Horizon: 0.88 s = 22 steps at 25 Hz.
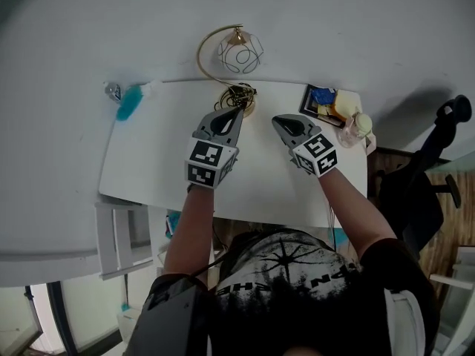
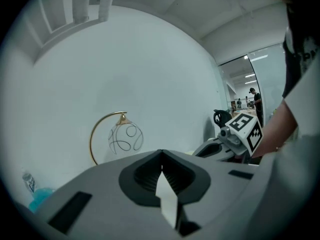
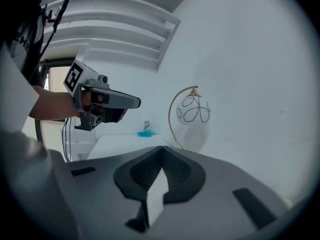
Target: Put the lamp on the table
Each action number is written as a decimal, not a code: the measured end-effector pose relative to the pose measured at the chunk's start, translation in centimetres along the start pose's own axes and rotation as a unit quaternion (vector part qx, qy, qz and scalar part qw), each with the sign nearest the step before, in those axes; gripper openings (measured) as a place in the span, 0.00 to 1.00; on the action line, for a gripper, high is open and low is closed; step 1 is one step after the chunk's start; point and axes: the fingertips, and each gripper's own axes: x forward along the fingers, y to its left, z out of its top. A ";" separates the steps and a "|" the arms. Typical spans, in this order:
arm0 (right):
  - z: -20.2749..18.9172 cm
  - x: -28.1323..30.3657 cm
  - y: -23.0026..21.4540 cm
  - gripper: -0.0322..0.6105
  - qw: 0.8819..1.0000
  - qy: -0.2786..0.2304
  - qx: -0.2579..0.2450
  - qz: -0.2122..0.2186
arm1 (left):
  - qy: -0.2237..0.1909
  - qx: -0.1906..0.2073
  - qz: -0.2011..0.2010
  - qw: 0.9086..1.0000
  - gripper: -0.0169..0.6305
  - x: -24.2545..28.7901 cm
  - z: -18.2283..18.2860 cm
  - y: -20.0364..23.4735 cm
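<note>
The lamp (image 1: 239,50) has a gold arched stem and a clear globe with a wire pattern. It stands at the table's (image 1: 156,162) far edge by the wall, a dark coiled cable at its base (image 1: 239,95). My left gripper (image 1: 238,112) is shut and empty, its tip just short of the base. My right gripper (image 1: 275,119) is also shut and empty, a little to the right of the base. In the left gripper view the lamp (image 2: 124,138) rises beyond the closed jaws. The right gripper view shows the lamp (image 3: 194,109) ahead and the left gripper (image 3: 107,103) at left.
A blue brush (image 1: 130,101) lies at the table's far left corner. At the far right corner are a dark tray with small items (image 1: 325,101) and a bottle (image 1: 358,124). A black chair (image 1: 438,162) stands to the right, a white slatted frame (image 1: 119,236) at front left.
</note>
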 end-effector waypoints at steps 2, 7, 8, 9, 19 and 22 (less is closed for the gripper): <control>-0.2 -2.1 1.1 0.08 1.000 0.004 -0.013 0.007 | 0.002 -0.005 -0.006 1.000 0.05 -0.5 -1.2 -2.3; -0.6 -7.3 2.5 0.08 1.000 0.002 -0.021 0.005 | 0.019 -0.025 -0.021 0.999 0.05 -1.5 -4.0 -7.5; -0.7 -8.3 2.5 0.08 1.000 0.001 -0.019 0.003 | 0.023 -0.028 -0.023 0.999 0.05 -1.6 -4.5 -8.4; -0.9 -9.2 2.5 0.08 1.000 0.000 -0.016 0.001 | 0.025 -0.031 -0.025 0.999 0.05 -1.7 -4.9 -9.2; -1.4 -15.1 2.1 0.08 1.000 -0.015 -0.010 -0.010 | 0.018 -0.036 -0.036 0.999 0.05 -1.5 -4.5 -14.9; -1.7 -15.5 2.0 0.08 1.000 -0.014 -0.007 -0.009 | 0.020 -0.035 -0.035 0.999 0.05 -1.5 -4.3 -15.6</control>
